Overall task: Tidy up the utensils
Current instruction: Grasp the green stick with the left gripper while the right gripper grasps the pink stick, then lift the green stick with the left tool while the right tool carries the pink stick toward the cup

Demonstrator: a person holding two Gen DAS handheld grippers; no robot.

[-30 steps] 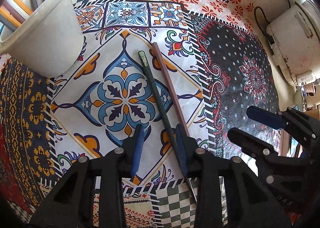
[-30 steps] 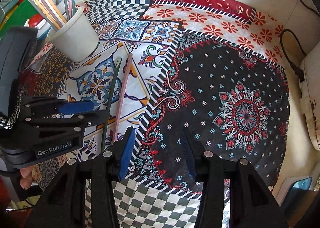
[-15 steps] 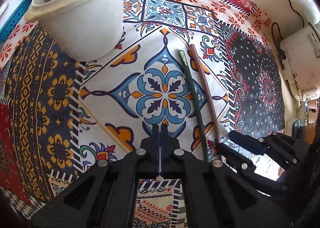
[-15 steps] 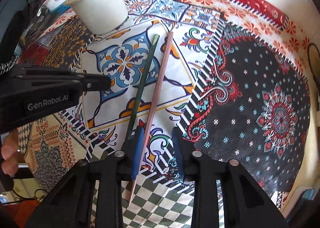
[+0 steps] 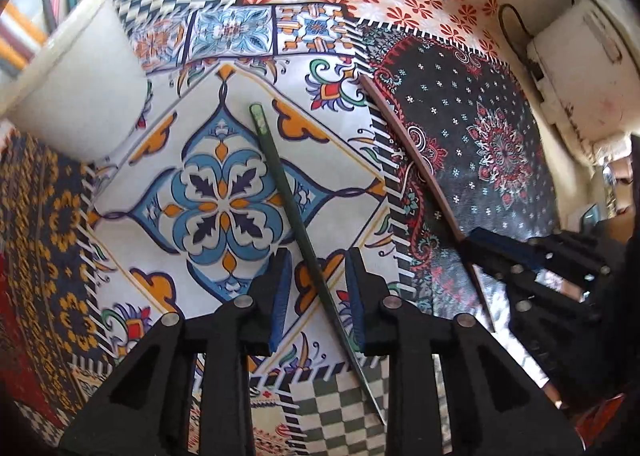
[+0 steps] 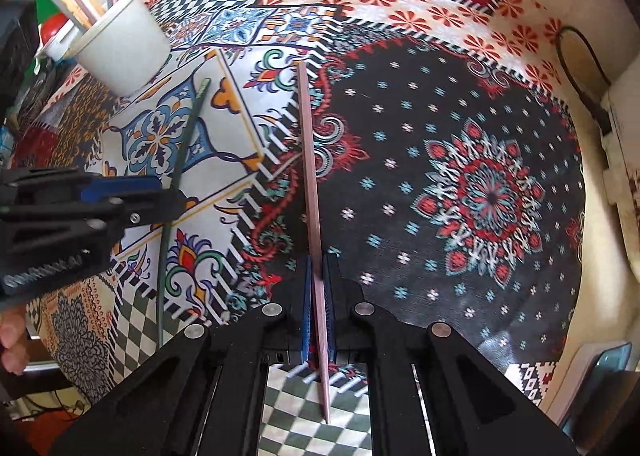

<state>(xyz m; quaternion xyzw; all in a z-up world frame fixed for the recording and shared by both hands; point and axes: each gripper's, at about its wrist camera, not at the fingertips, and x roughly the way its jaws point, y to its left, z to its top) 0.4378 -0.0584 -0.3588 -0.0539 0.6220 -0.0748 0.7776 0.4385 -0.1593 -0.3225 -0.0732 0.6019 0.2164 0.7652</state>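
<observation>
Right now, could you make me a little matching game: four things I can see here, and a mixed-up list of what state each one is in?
Things:
1. pink chopstick
2. green chopstick
3. white cup
4. left gripper

States:
A. standing on the cloth with sticks inside
B. pinched between the right gripper's blue pads
C. open, jaws either side of a stick
D. lying flat on the cloth, not gripped

Pairs: 1-B, 2-D, 3-A, 4-C
</observation>
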